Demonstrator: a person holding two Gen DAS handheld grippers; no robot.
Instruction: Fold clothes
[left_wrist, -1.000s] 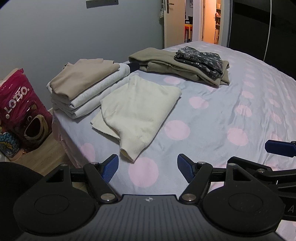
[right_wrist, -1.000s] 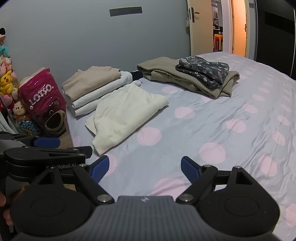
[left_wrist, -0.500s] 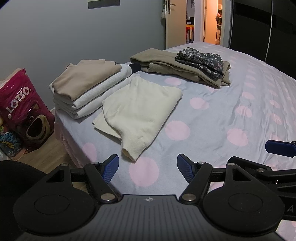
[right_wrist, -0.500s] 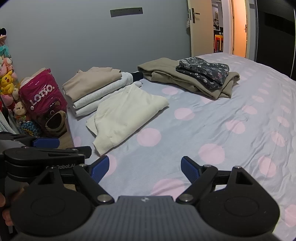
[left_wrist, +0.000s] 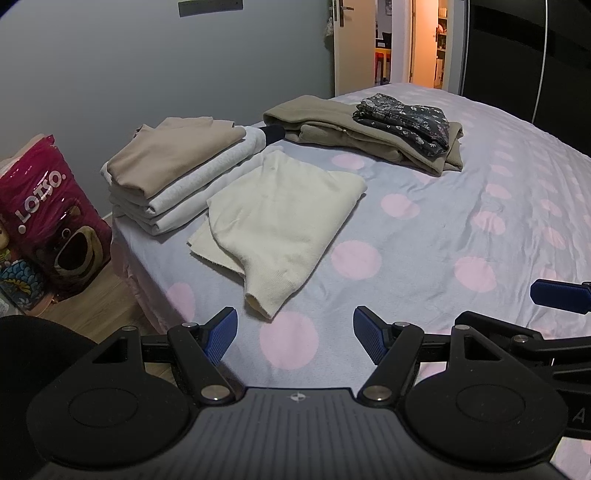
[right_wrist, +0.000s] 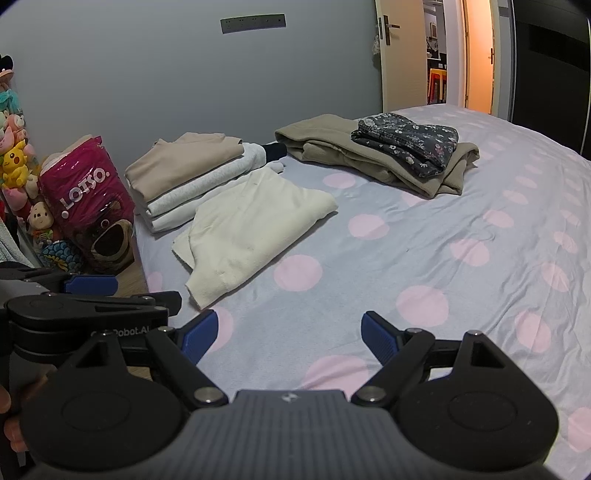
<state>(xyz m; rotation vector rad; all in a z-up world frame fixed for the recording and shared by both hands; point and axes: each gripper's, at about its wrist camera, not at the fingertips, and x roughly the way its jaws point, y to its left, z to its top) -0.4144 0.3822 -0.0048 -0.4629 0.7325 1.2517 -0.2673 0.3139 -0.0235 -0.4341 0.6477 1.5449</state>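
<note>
A cream sweater (left_wrist: 284, 218) lies folded on the bed with its cuff end toward me; it also shows in the right wrist view (right_wrist: 251, 229). My left gripper (left_wrist: 294, 334) is open and empty, just short of the cuff, above the bed's near edge. My right gripper (right_wrist: 290, 334) is open and empty, over the sheet to the right of the sweater. Each gripper shows at the edge of the other's view.
A stack of folded beige and white clothes (left_wrist: 177, 170) sits left of the sweater. An olive garment (left_wrist: 369, 136) with a dark floral one (left_wrist: 406, 122) on top lies farther back. The dotted bed sheet (left_wrist: 461, 229) spreads right. A pink Lotso bag (left_wrist: 51, 221) stands on the floor left.
Both views have drifted slightly; the clothes sit a little higher and nearer in frame. Both grippers stay open and empty.
</note>
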